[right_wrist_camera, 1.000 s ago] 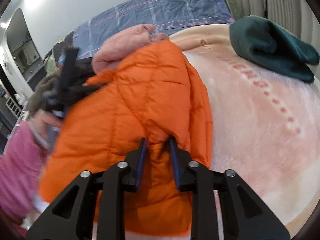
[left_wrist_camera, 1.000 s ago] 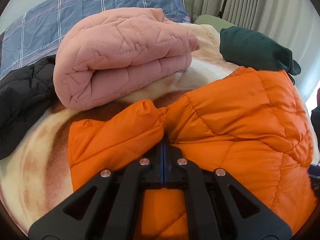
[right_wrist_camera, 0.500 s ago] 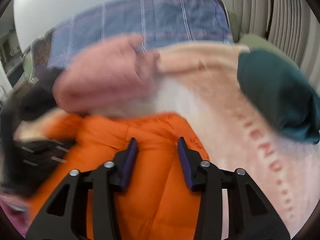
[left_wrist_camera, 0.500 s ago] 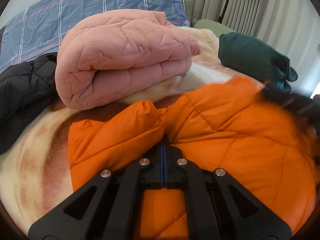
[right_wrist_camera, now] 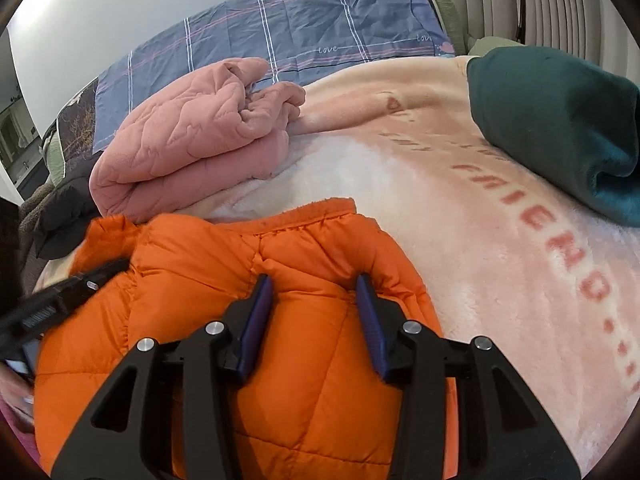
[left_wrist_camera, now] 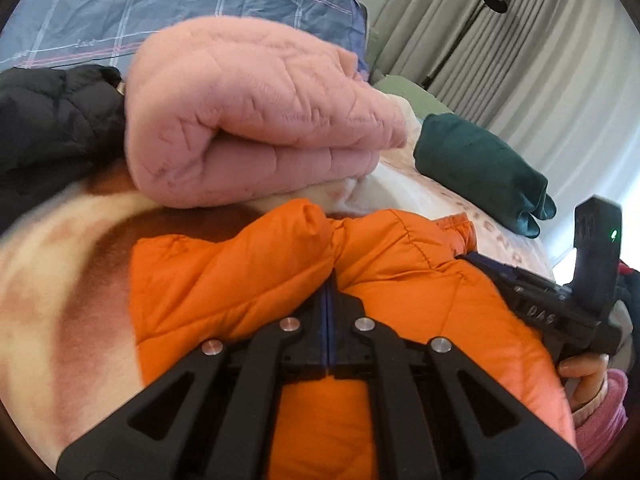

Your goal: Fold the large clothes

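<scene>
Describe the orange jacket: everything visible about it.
The orange jacket is a puffy, quilted piece with stitched panels and a smooth, slightly shiny shell. It lies bunched on the pale plush blanket, just in front of the folded pink garment. The left gripper is shut on a pinched fold of it. The right gripper is open, its fingers pressing into the padding on either side of a bulge.

The blue plaid pillowcase [right_wrist_camera: 288, 36] carries "love" in white script at twelve o'clock and again near one o'clock, while the pink blanket [right_wrist_camera: 500, 216] shows red block letters reading roughly "FRIEND" at three o'clock.
</scene>
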Tool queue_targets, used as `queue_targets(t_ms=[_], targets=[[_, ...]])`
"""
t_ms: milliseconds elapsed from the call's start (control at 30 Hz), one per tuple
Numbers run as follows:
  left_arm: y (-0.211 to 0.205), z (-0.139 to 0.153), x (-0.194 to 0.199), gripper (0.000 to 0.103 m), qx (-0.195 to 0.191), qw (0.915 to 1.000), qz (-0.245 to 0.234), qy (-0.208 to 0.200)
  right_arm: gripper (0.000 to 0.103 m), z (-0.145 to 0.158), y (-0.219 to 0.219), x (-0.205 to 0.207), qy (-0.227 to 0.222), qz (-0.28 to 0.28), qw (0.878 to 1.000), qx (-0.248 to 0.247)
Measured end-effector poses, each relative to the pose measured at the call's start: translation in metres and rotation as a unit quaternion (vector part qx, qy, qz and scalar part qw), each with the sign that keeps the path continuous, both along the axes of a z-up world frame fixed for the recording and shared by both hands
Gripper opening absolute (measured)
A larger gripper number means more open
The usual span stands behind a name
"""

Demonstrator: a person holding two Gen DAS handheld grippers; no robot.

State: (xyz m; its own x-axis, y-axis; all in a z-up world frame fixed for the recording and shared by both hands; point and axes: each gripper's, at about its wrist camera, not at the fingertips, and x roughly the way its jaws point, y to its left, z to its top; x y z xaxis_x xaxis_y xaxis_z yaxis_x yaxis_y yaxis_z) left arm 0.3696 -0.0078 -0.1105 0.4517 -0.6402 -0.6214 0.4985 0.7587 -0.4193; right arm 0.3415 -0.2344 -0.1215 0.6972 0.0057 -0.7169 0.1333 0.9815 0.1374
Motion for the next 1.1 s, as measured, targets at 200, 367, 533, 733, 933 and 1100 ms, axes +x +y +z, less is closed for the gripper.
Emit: queue_targets(t_ms=[200,367,533,733,933,1100], targets=[[0.012,0.030,0.000,0.006,0.011,0.9994,0.028,-0.016,0.044,0.000,0.000,-0.002,-0.002,-0.004,1.000,-0.006],[-0.008,-0.007,0.008,0.003,0.067,0.9971,0.022,-0.030,0.044,-0.001,-0.002,0.000,0.001,-0.013,1.000,0.000],[-0.012,-0.007,0.004,0.003,0.088,0.9950,0.032,-0.035,0.044,-0.002,0.000,0.000,0.002,-0.013,1.000,-0.006],[-0.001,0.038,-0.047,0.065,0.101,0.9913,0.063,-0.057,0.044,0.000,0.002,-0.003,-0.001,-0.017,1.000,-0.019],[0.008,0.077,-0.195,0.075,0.118,0.9785,-0.042,-0.164,0.045,0.001,-0.001,-0.004,-0.004,-0.016,1.000,-0.014],[-0.004,0.059,-0.283,0.080,0.182,0.9522,-0.119,-0.215,0.045,0.002,0.000,-0.004,-0.002,-0.015,1.000,-0.017]])
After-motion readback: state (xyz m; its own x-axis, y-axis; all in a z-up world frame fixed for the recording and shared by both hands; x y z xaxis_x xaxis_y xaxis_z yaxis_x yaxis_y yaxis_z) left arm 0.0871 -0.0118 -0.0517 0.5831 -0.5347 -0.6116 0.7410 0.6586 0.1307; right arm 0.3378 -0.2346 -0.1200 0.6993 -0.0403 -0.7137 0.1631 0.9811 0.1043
